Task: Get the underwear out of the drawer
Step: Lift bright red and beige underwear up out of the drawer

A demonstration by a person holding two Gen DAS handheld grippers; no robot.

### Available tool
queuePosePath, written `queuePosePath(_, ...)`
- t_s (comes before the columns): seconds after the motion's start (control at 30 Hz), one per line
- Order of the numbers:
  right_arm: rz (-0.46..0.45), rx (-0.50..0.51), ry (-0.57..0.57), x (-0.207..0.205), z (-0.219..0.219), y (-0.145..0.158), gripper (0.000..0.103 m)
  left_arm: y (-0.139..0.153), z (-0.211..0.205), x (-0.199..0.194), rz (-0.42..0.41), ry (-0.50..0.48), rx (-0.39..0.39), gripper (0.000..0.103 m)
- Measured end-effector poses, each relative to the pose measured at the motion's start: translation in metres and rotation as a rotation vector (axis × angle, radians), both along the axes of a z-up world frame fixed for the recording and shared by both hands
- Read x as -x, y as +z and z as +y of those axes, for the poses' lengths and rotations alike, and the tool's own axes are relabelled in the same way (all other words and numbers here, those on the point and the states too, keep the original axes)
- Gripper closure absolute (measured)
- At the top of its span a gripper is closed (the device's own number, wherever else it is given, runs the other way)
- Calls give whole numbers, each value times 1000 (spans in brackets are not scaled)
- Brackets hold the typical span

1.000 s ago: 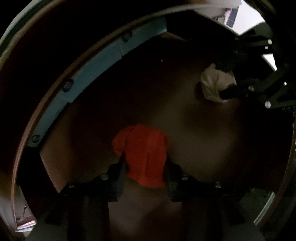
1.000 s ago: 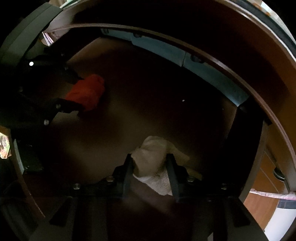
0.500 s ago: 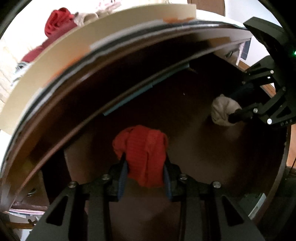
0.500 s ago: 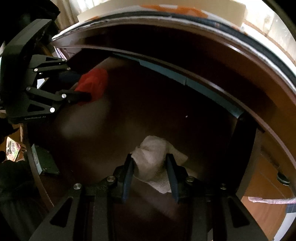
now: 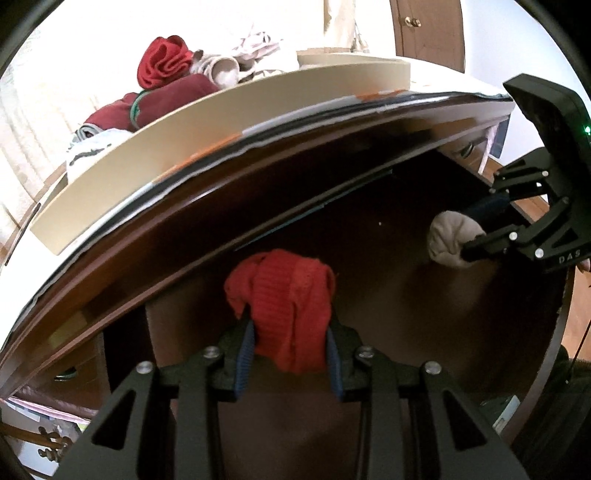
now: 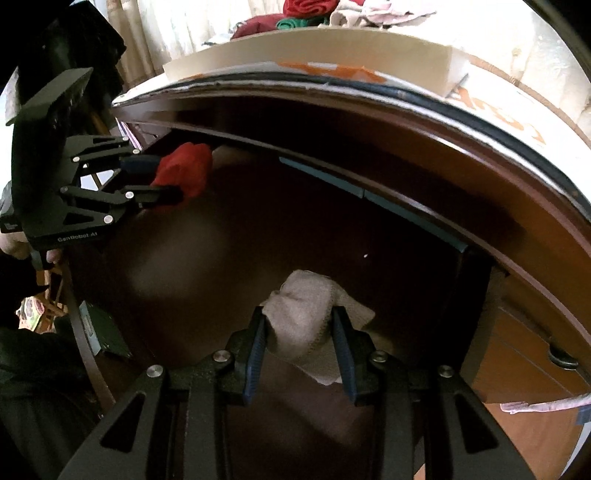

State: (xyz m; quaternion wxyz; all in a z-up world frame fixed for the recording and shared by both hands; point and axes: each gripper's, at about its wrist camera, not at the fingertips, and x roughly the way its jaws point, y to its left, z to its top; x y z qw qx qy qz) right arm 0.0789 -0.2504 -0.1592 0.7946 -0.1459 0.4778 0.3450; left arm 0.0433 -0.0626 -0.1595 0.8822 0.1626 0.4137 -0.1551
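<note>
My left gripper (image 5: 290,328) is shut on a bunched red underwear (image 5: 286,295), held above the dark floor of the open brown drawer (image 5: 369,266). My right gripper (image 6: 299,325) is shut on a bunched beige underwear (image 6: 303,314), also above the drawer floor. In the left wrist view the right gripper (image 5: 469,240) with the beige piece (image 5: 448,240) is at the right. In the right wrist view the left gripper (image 6: 162,181) with the red piece (image 6: 184,170) is at the upper left.
Above the drawer runs the dresser top edge (image 5: 258,136). On it stands a beige tray (image 5: 207,129) with folded red, maroon and pale clothes (image 5: 166,74). A wooden door (image 5: 428,33) is behind. Lower drawer fronts (image 6: 524,350) show at the right.
Both grippers have pulled back and up out of the drawer with their underwear still held. The dresser top and the tray of clothes have come into view.
</note>
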Motion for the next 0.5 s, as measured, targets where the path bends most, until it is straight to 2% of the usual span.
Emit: queuePosePath(0.5,-91,-71,-10,11,-18,14,65,11,14,7,-57,68,27,71)
